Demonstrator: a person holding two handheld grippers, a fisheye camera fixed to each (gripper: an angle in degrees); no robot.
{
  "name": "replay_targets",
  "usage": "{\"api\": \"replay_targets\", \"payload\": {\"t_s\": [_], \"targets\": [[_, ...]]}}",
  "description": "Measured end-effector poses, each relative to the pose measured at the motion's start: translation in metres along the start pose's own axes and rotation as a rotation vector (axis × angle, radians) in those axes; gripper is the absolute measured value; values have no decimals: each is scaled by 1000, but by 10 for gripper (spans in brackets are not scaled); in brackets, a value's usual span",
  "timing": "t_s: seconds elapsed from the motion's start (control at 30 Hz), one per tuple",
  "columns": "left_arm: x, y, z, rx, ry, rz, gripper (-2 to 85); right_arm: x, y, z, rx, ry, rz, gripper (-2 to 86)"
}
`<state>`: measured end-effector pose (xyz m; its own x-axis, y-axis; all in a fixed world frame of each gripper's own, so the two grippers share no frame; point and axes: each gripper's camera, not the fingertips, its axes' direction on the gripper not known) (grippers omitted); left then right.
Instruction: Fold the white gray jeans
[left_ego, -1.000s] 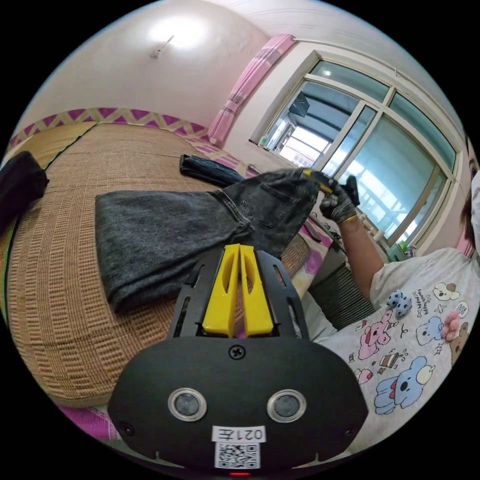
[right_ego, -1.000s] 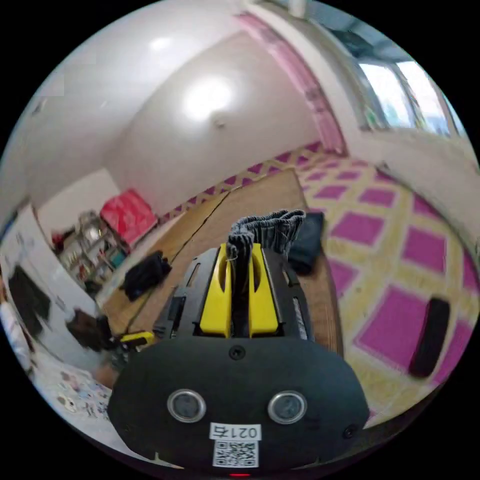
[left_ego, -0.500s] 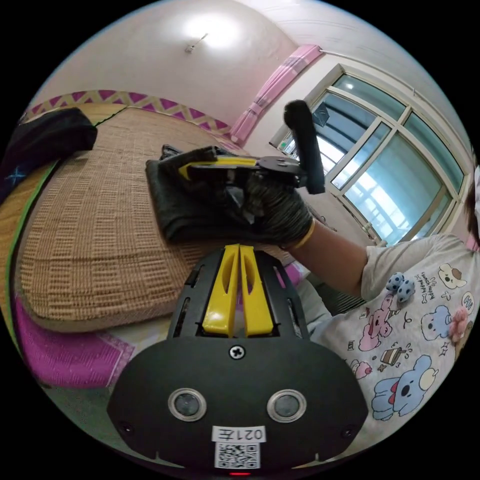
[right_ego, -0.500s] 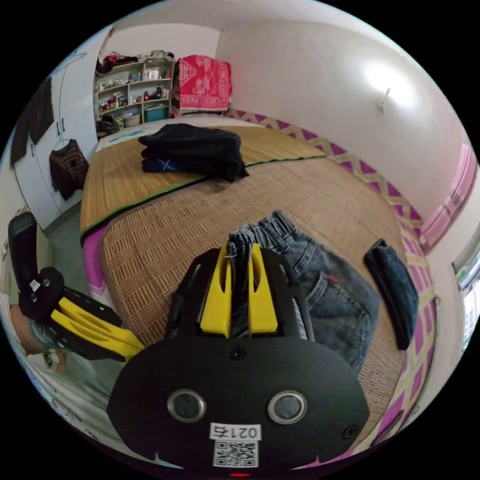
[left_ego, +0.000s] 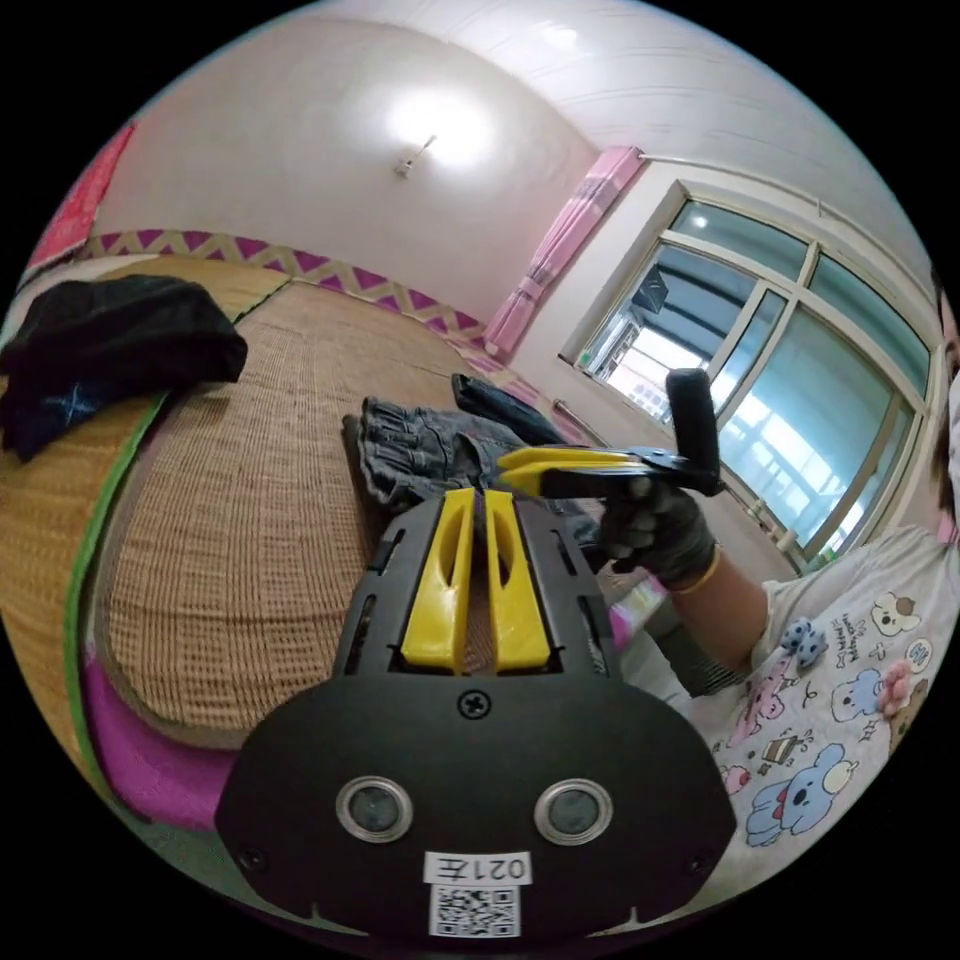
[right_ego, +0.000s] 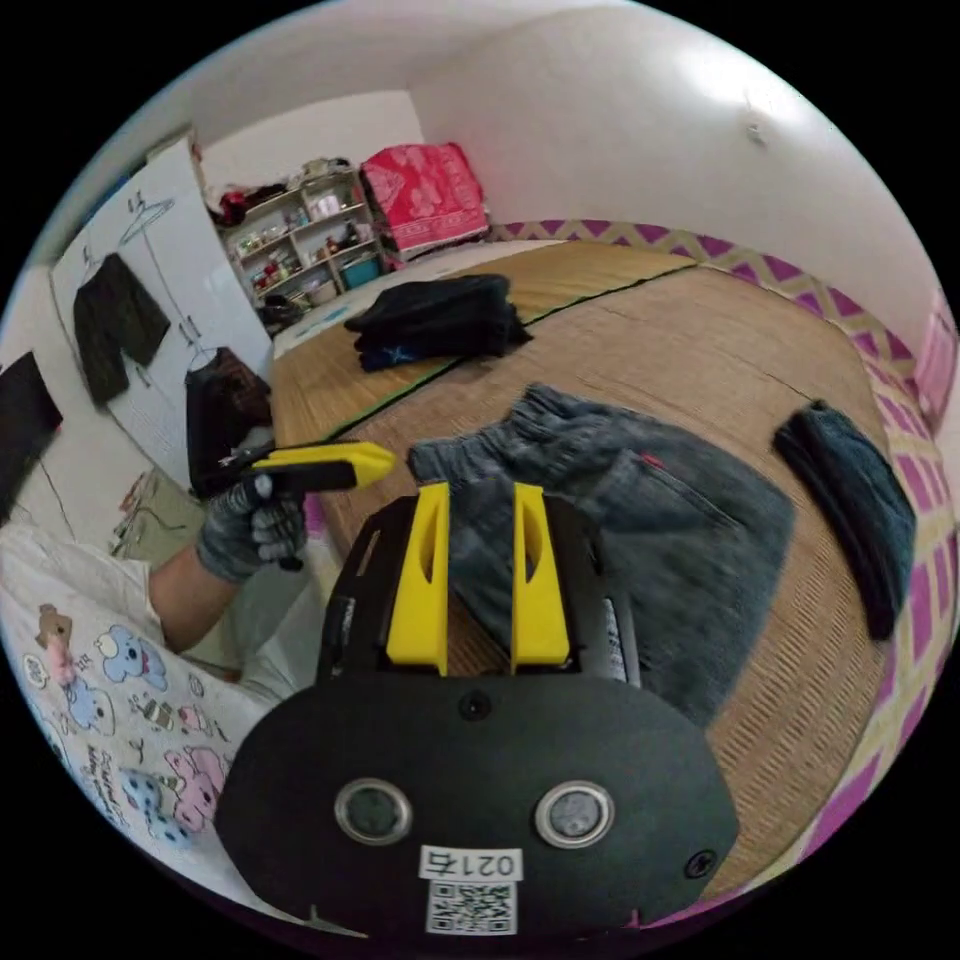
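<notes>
The grey jeans lie folded on the straw mat, waistband towards the far side. My right gripper hovers open just above their near edge, with nothing between its jaws. In the left gripper view the jeans rest beyond my left gripper, which is shut and empty, back over the mat's edge. The right gripper shows there too, held by a gloved hand beside the jeans. In the right gripper view the left gripper is at the left, clear of the cloth.
A folded dark blue pair of jeans lies on the mat to the right. A black pile of clothes sits at the far side. Shelves and hung clothes line the wall. The person's printed shirt is close by.
My right gripper has let go of the jeans' waistband, opened and drawn back. The jeans now lie folded on the mat. The left gripper stays shut and empty.
</notes>
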<state>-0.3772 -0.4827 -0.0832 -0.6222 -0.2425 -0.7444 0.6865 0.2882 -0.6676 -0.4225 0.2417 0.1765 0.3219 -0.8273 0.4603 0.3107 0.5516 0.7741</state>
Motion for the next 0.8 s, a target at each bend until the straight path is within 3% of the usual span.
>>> {"api": "replay_targets", "payload": {"t_s": [0.13,0.23,0.33,0.4,0.53,0.67,0.8], "targets": [[-25,-32,28,-148,-66,41,17,51,45,-28,-60,202,61,36],[-61,-27,44,-291,-151,-20,-5,80,85,3,-288,199,75,6],[-101,-20,28,-233,-25,-151,-8,100,115,5,-151,130,128,0],[-115,-26,20,-225,2,-181,-7,114,107,2,-179,89,157,3],[-150,-46,-19,-7,-4,-205,5,178,87,-24,44,18,326,69],[-206,-69,3,-171,90,-321,121,273,69,4,56,-98,514,120],[-238,-88,20,-279,168,-327,137,327,60,41,-3,-248,581,127]]}}
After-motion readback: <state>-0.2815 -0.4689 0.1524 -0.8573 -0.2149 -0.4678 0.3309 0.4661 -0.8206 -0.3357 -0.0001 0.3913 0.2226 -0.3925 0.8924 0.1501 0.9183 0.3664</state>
